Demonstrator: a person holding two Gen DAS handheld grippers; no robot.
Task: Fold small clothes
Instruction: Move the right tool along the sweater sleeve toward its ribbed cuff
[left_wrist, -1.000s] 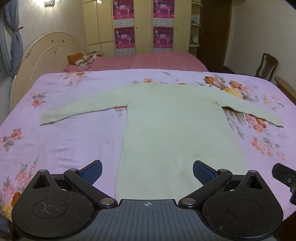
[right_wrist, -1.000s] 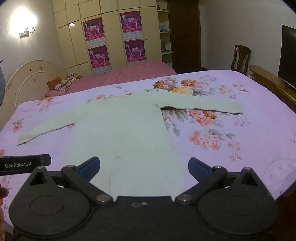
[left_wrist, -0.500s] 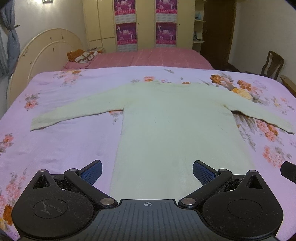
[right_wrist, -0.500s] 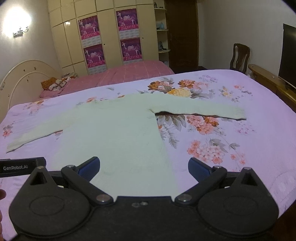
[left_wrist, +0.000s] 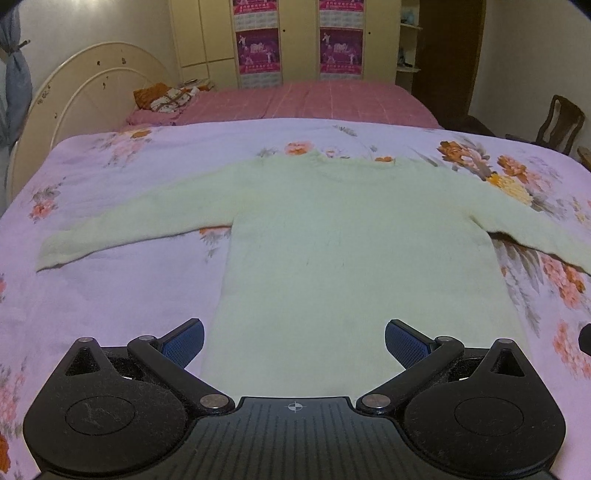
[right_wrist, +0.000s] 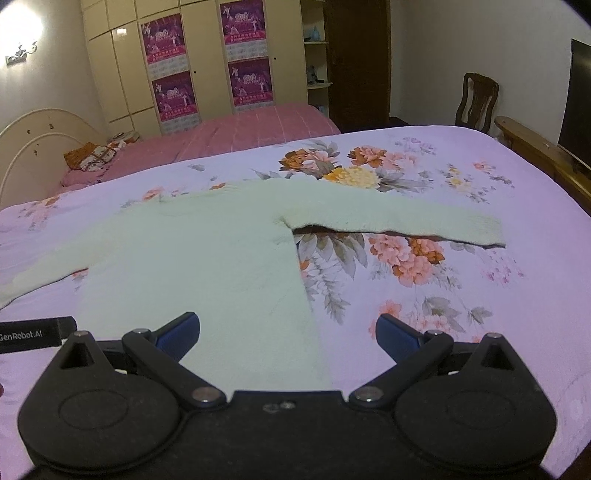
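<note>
1. Fingers (left_wrist: 183, 341) of the left gripper (left_wrist: 294, 341) spread wide, empty, above the hem of a pale green sweater (left_wrist: 354, 240) lying flat, sleeves out, on the floral bed (left_wrist: 110, 295).
2. Right gripper (right_wrist: 288, 334) fingers (right_wrist: 397, 338) likewise wide and empty, straddling the sweater's (right_wrist: 207, 258) right side edge.

Pale green sweater (left_wrist: 351, 251), unpatterned. Bedsheet (left_wrist: 110, 295) lilac with orange-pink floral print. Rear bedspread (left_wrist: 314, 103) pink checked. Gripper pads (left_wrist: 184, 341) blue.
</note>
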